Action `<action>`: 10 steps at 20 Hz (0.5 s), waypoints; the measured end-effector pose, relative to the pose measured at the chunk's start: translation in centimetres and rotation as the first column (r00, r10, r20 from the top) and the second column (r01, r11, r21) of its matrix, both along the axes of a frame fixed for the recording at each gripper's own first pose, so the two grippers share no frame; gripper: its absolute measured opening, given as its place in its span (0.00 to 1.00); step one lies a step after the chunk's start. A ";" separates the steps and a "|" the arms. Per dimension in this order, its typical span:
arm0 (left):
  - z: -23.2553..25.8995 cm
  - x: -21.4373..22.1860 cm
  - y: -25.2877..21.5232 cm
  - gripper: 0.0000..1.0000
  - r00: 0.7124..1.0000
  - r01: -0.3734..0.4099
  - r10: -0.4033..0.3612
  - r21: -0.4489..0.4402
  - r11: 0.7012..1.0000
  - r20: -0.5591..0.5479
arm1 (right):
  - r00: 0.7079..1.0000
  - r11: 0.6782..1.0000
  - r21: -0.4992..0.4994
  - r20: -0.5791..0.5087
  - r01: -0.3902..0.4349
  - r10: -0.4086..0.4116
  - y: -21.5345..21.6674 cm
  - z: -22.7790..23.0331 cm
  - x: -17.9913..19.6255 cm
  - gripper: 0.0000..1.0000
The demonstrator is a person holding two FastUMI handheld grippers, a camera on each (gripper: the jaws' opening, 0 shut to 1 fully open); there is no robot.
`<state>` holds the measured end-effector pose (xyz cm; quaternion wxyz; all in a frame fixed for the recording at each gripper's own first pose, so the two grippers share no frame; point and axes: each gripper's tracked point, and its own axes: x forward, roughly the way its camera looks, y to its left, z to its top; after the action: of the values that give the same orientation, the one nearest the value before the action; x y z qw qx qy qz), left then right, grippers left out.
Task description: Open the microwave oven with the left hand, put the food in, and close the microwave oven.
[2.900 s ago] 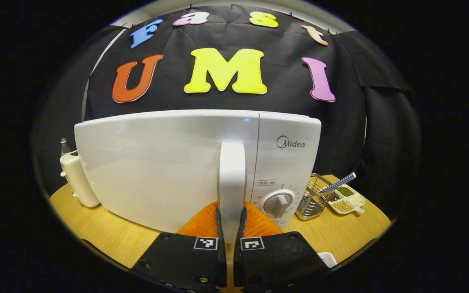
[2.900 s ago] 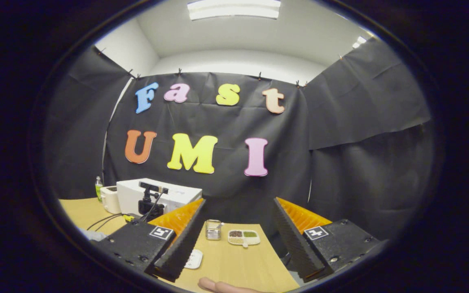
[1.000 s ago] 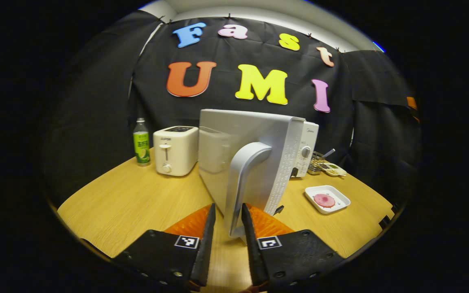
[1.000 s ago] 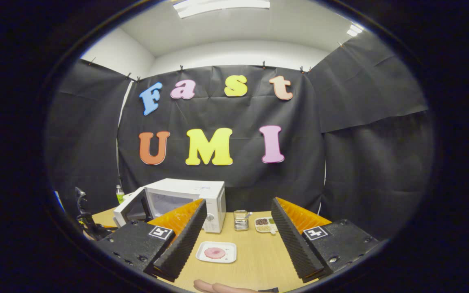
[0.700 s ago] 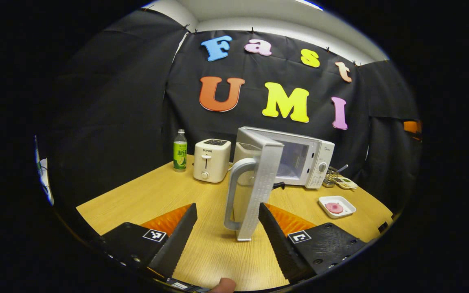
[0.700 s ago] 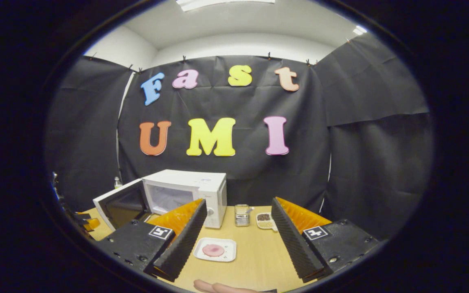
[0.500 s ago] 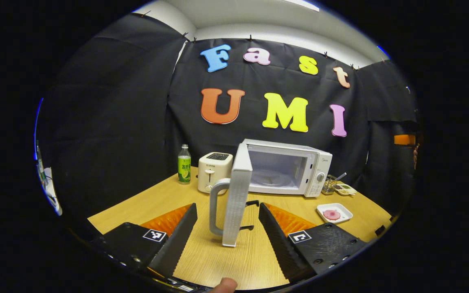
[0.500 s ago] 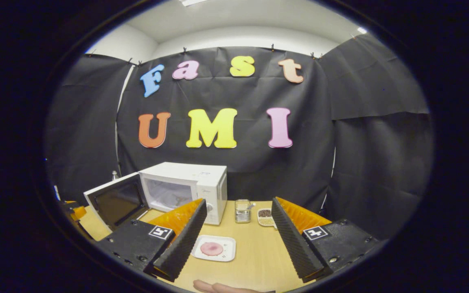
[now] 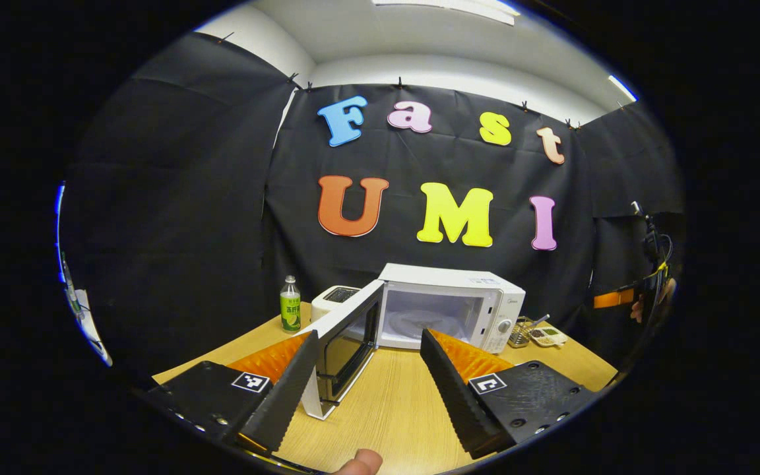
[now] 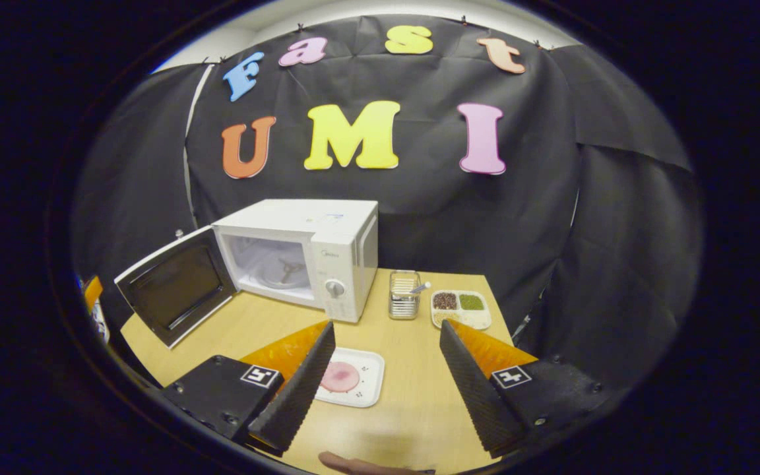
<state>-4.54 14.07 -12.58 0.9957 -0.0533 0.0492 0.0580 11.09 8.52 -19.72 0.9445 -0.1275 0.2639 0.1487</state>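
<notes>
Left hand-held gripper [image 9: 368, 373] hangs low over the surface [image 9: 386, 409], fingers spread wide and empty, near the swung-open microwave door [image 9: 347, 343]. Right hand-held gripper [image 10: 385, 369] is released too, above the pink food [image 10: 339, 377] on its white tray [image 10: 365, 382]. The microwave oven [image 10: 307, 251] gapes open; its logo is too small to read.

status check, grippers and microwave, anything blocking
Left gripper open, clear of door. Right gripper open, above food plate. Microwave door wide open, cavity unobstructed.

A white microwave [image 9: 452, 303] sits on a wooden counter [image 9: 386, 415], its door [image 9: 344, 346] swung wide open. The left tool [image 9: 370, 389] hovers spread apart before the door, gripping nothing. A toaster [image 9: 330, 300] and green bottle [image 9: 289, 305] stand beyond the door.
</notes>
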 end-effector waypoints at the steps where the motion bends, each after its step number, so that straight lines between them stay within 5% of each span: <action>1: 0.5 0.2 -0.3 0.94 1.000 0.000 0.000 0.005 1.000 0.001 | 0.999 1.000 -0.005 -0.033 -0.010 0.009 0.3 -1.0 0.5 1.00; 5: 3.1 0.7 -1.4 0.93 1.000 -0.021 0.020 0.054 0.998 0.019 | 0.969 1.000 -0.012 -0.246 -0.004 0.001 0.4 -6.9 2.7 1.00; 10: 6.2 0.7 -3.7 0.93 0.997 0.011 -0.014 0.045 0.999 0.078 | 0.830 1.000 -0.002 -0.557 0.015 -0.014 -0.1 -16.0 3.2 0.95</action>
<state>-3.87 10.39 -6.41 0.9981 -0.0331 0.0091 0.0507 14.32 8.43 -35.69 0.8279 -0.0755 0.5284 0.1725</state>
